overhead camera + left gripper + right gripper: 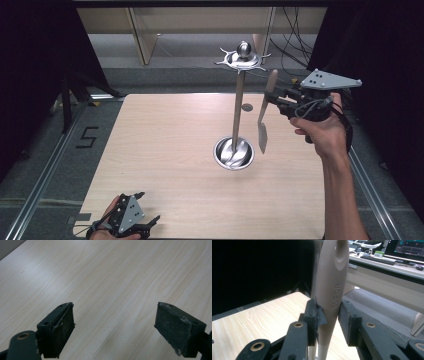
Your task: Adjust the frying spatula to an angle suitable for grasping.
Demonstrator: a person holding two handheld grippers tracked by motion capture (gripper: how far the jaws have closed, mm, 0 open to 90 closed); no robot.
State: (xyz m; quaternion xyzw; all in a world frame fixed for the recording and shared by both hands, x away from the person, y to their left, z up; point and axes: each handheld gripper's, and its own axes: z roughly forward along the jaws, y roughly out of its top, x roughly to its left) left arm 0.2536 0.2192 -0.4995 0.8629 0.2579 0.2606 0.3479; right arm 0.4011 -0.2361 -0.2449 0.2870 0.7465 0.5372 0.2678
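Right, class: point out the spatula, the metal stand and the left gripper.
spatula (262, 134), high view, on its blade.
metal stand (237, 110), high view, on its upright pole.
left gripper (115, 327), left gripper view, midway between its jaws.

**Light wooden table, one stand on it**

The pale wood-grain table (165, 150) has rounded corners. A steel utensil stand (234, 152) sits on it right of centre, its round dished base flat on the wood and its thin pole upright. A small round mark (247, 107) shows near the far edge.
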